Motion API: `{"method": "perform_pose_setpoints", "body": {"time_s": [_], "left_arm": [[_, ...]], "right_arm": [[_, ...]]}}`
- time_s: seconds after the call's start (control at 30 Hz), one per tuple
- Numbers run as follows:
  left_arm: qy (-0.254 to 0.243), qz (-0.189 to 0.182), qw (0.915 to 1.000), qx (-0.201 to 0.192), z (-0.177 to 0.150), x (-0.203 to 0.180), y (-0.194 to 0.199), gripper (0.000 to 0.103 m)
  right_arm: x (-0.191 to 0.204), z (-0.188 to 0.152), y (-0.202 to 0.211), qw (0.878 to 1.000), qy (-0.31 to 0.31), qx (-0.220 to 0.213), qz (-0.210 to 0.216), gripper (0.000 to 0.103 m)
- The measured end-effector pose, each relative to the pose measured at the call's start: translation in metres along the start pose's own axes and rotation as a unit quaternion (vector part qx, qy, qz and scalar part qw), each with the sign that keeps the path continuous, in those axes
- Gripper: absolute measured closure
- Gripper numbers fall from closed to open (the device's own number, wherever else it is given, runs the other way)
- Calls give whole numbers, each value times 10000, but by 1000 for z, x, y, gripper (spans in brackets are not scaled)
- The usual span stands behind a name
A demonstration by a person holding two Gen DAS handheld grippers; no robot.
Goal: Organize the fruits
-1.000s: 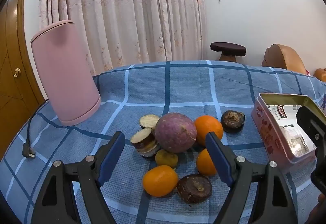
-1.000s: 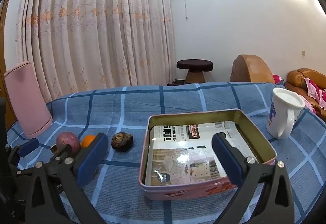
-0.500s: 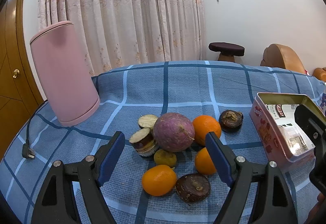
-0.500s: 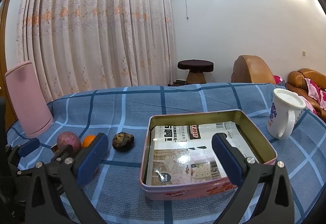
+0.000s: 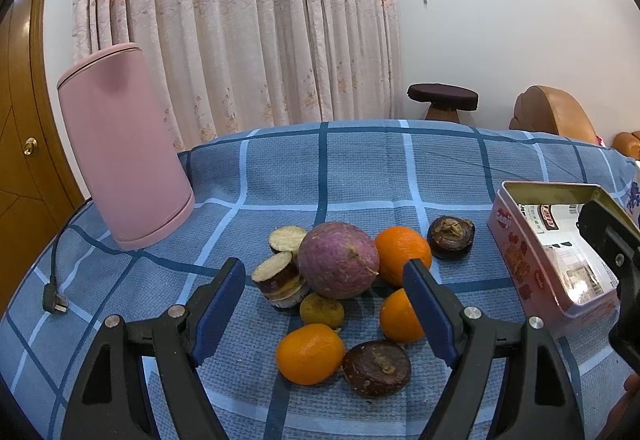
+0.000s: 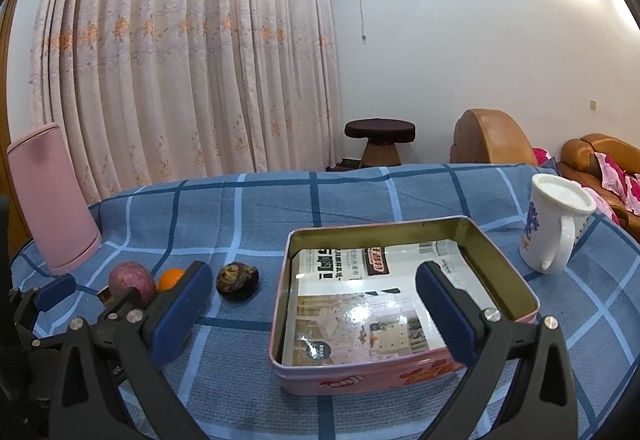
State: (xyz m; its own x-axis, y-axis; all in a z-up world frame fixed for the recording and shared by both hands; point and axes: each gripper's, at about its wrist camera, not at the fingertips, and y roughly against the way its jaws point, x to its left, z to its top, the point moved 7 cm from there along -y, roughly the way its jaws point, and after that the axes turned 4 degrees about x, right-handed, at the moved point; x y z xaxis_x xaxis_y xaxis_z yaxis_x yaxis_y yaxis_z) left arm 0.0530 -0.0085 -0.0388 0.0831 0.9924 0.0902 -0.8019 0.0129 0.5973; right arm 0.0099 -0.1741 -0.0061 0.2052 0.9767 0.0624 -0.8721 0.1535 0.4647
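Broadly, a blue checked cloth covers the worktop [image 5: 360,168], with a tall pink canister [image 5: 120,144] standing at its far left. To the right sits an open pink tin [image 6: 400,372] lined with printed paper, and a white mug [image 6: 556,224] stands just beyond its right corner. The left gripper [image 5: 324,300] hovers over the fruit pile with its blue-padded fingers [image 5: 218,304] spread wide and grasping nothing. The right gripper [image 6: 312,312] hangs over the near edge of the tin, its fingers equally released and empty. In the pile, a large purple round fruit [image 5: 338,266] lies at the centre, touching an orange [image 5: 402,248] on its right. A second orange [image 5: 400,316] and a third [image 5: 310,354] lie nearer the camera. One dark brown fruit [image 5: 376,368] touches the nearest orange; another [image 5: 450,232] lies apart, nearer the tin. Cut slices [image 5: 280,276] with pale faces rest left of the purple fruit, and a small yellowish fruit [image 5: 322,310] sits just below them.
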Motion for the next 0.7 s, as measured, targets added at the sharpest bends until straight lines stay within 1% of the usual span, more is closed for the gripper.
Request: {"method": "perform_pose_setpoints", "body": {"time_s": [0.7], "left_arm": [[2, -24, 10000, 8, 1, -2, 0, 21]], "right_arm": [[0, 0, 0, 10000, -10, -4, -3, 0]]}}
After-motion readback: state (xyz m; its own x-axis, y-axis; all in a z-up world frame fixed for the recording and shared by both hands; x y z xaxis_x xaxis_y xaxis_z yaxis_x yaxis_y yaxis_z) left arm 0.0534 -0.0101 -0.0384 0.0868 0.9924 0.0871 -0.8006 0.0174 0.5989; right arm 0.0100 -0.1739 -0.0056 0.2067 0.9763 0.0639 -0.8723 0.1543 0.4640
